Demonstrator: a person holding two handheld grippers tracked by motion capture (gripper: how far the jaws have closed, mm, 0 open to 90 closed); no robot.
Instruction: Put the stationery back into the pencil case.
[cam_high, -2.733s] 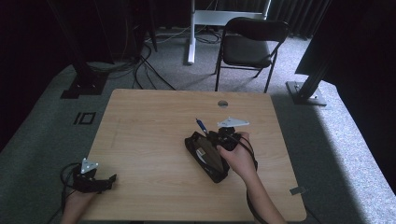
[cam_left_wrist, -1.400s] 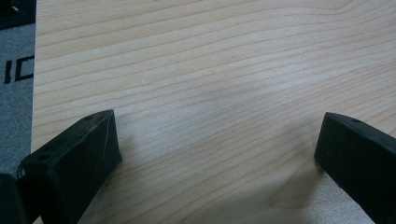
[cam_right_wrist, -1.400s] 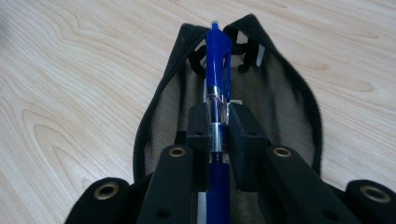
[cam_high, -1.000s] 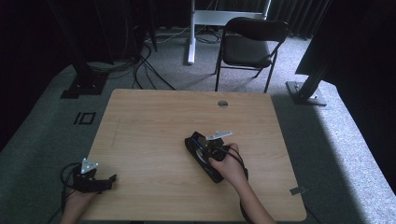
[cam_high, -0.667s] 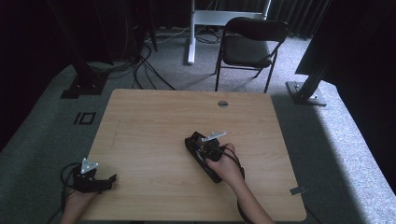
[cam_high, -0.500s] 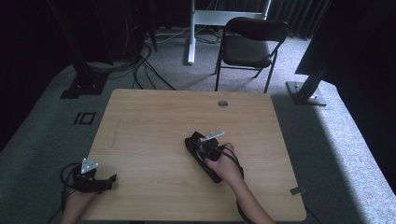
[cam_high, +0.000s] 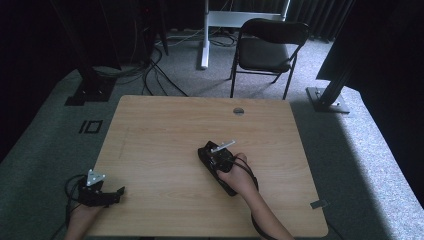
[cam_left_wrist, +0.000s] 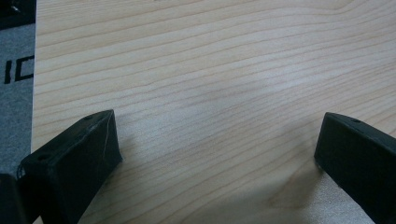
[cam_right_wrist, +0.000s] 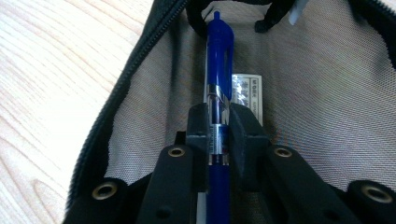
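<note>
A black zip pencil case lies open in the middle of the wooden table. My right gripper reaches into it, shut on a blue click pen. In the right gripper view the pen points away along the jaws, over the case's grey mesh lining and a small white label. The open zip edge runs along the left side. My left gripper rests at the table's near left corner. Its jaws stand wide open over bare wood, with nothing between the fingers.
A round cable hole sits near the table's far edge. A black folding chair stands behind the table on grey carpet. Cables and stand feet lie at the far left, and a dark post base at the right.
My right gripper has moved nearer and lower with the blue pen, from above the case's far end down into its opening. The left gripper has stayed put.
</note>
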